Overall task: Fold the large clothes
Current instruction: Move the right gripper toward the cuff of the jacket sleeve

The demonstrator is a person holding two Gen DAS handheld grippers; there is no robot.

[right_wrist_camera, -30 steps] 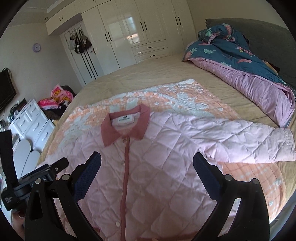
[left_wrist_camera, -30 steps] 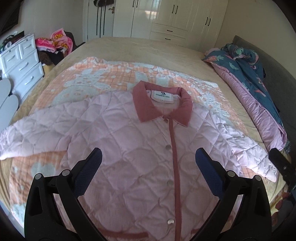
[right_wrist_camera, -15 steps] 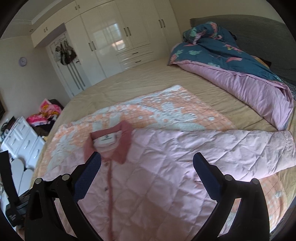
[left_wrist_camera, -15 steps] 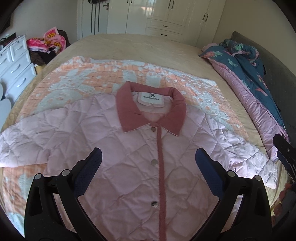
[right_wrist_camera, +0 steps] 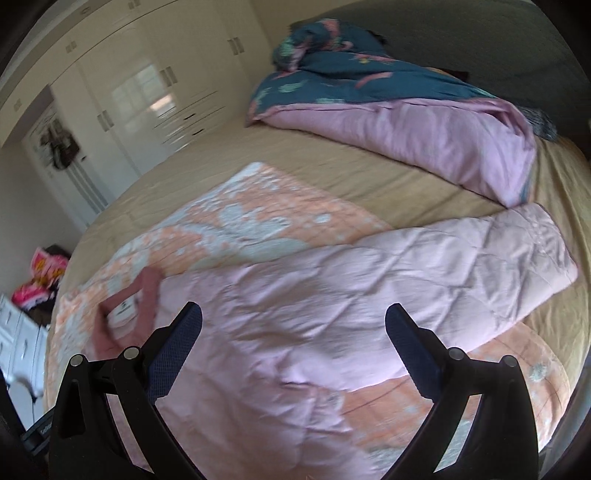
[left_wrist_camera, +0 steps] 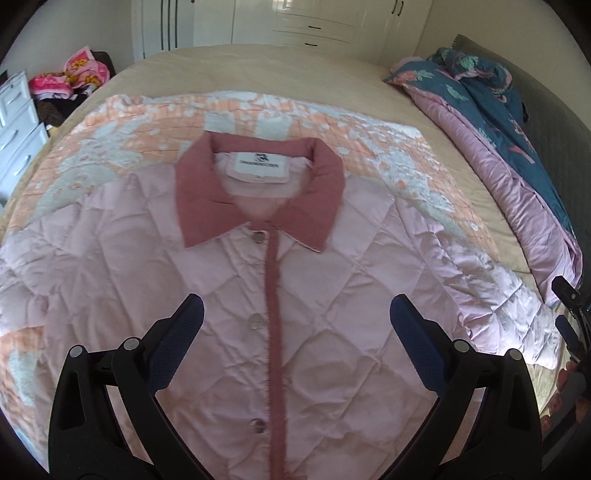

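Overhead, both grippers, left gripper (left_wrist_camera: 293, 321) and right gripper (right_wrist_camera: 293, 332), hang spread above the pink jacket (left_wrist_camera: 295, 288).

Jacket (left_wrist_camera: 314, 295) lies flat, front up, on a blanket (left_wrist_camera: 147, 122) spread over the bed (left_wrist_camera: 277, 70); collar (left_wrist_camera: 258, 192) toward the wardrobe (left_wrist_camera: 295, 18). Sleeve (right_wrist_camera: 480, 266) extends right, past the blanket edge. Duvet (right_wrist_camera: 406, 125) heaped at the bed's right, behind the sleeve. Drawer unit (left_wrist_camera: 14, 122) left of the bed. Left tool (left_wrist_camera: 295, 332) above the jacket's button line; right tool (right_wrist_camera: 293, 334) above its right shoulder.
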